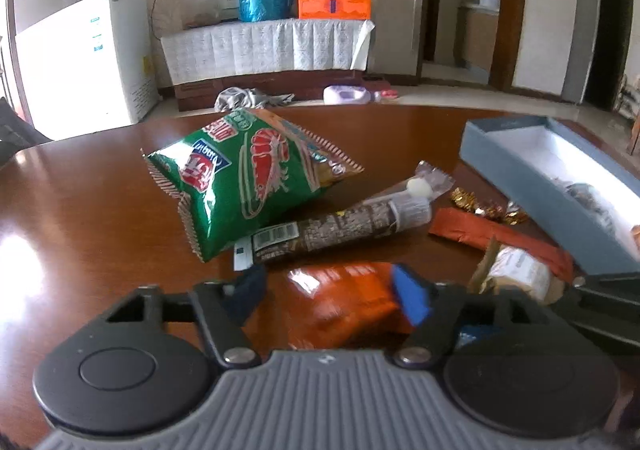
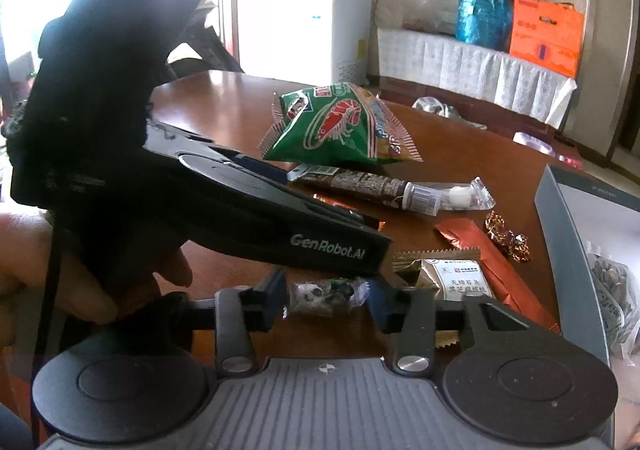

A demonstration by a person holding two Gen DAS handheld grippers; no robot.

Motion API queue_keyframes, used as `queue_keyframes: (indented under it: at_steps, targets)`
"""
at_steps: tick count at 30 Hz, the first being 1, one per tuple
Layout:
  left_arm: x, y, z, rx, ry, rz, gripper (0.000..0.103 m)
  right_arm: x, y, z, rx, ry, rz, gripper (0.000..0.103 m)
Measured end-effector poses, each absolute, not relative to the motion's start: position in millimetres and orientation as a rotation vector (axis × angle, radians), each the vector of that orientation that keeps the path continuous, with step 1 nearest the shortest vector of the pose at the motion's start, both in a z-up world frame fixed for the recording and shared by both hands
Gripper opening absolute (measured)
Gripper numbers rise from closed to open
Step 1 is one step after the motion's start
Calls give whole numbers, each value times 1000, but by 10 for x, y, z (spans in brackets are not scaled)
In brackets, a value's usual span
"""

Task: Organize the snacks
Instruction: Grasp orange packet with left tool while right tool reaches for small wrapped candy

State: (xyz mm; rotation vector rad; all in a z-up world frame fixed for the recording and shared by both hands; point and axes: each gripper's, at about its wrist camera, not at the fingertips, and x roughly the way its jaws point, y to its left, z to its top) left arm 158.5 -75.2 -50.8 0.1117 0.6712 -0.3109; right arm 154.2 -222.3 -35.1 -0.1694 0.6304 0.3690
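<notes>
Your left gripper (image 1: 328, 290) has its jaws apart around an orange snack packet (image 1: 344, 302) at lower centre, contact unclear. Your right gripper (image 2: 326, 300) straddles a small clear-wrapped candy (image 2: 326, 294) on the worktop (image 1: 100, 202), jaws apart, at lower centre.

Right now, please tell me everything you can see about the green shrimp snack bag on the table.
The green shrimp snack bag is a puffed, glossy foil-like pillow pack with a red shrimp picture, a red and blue logo and striped, serrated sealed edges. It looks unopened. It lies tilted on the brown wooden table, its lower edge against the long dark tube-shaped snack pack. Neither gripper touches it.
</notes>
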Motion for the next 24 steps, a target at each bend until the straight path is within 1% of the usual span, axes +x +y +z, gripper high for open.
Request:
queue_keyframes:
  at_steps: [3,6,8,9,10,17,18,19,20,24]
  targets:
    - [1593,-727,-517,91,675,-313,62,1518,-2227,-353,-171,627,369,40]
    - [1588,-709,-523,83,674,-323,57,1513,-2236,-350,-169,627,368,40]
    - [1579,-716,-526,88,670,-329,47,1508,-2234,-351,-171,626,363,42]
    - [1574,-726,-526,95,668,-328,45,1504,-2237,-354,-171,625,360,44]
    - [1572,-736,-528,96,667,-326,45,1505,-2241,-354,-171,625,355,50]
    - [1572,-761,-525,98,665,-320,45,1472,-2278,-360,-166,628,362,51]
    - [1570,-757,-524,97,665,-321,44,1466,-2281,-362,-167,629,359,56]
    - [1571,-762,-524,98,665,-322,44,1464,-2286,-363,-169,631,354,63]
    - [1571,-757,-525,96,665,-322,44,1463,-2294,-366,-167,634,355,64]
    - [1571,-762,-526,97,665,-321,45,1452,-2299,-368,-169,634,360,64]
